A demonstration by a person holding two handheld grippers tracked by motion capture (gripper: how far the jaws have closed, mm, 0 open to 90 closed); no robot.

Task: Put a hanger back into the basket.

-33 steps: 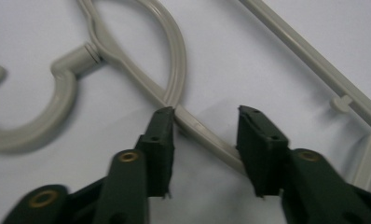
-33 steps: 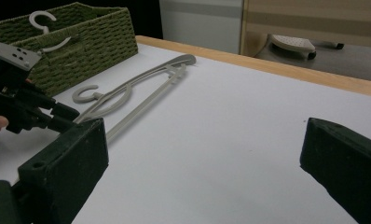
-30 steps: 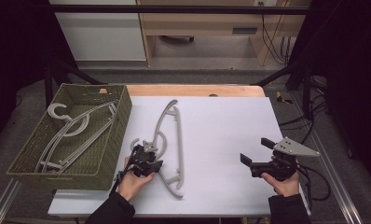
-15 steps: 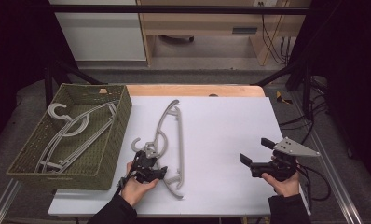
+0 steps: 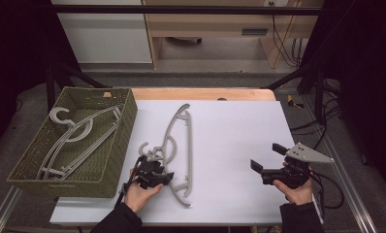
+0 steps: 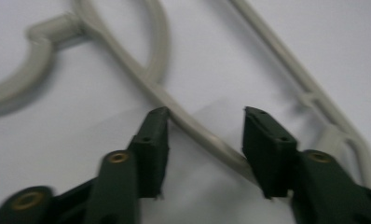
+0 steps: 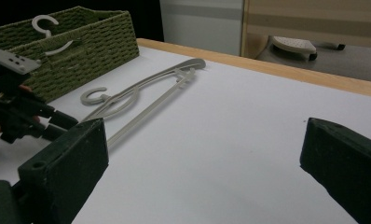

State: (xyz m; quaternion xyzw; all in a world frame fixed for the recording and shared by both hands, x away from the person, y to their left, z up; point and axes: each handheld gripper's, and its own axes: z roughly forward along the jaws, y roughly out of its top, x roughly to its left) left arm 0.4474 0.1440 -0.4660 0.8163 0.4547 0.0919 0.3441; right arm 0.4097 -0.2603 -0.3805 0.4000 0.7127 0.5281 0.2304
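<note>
A grey plastic hanger (image 5: 174,141) lies flat on the white table top (image 5: 230,131), its hook (image 5: 143,148) toward the basket. My left gripper (image 5: 168,175) is low over the hanger's near arm. In the left gripper view the gripper (image 6: 205,117) is open, one jaw on each side of that arm (image 6: 193,128), and the curved hook (image 6: 16,86) lies to the upper left. My right gripper (image 5: 267,157) is held open at the table's near right, apart from the hanger, with nothing between its jaws. The right gripper view shows this gripper (image 7: 207,127) spread wide, facing the hanger (image 7: 146,86) and the left gripper (image 7: 58,122).
A green woven basket (image 5: 118,141) stands at the table's left edge with several grey hangers (image 5: 72,138) inside. The basket (image 7: 95,39) is at the far left in the right gripper view. A wooden strip (image 5: 201,93) runs along the table's far edge.
My left gripper has slid a little toward the near edge and right, uncovering the hook and reaching the hanger's near arm. The right gripper and the hanger have stayed in place.
</note>
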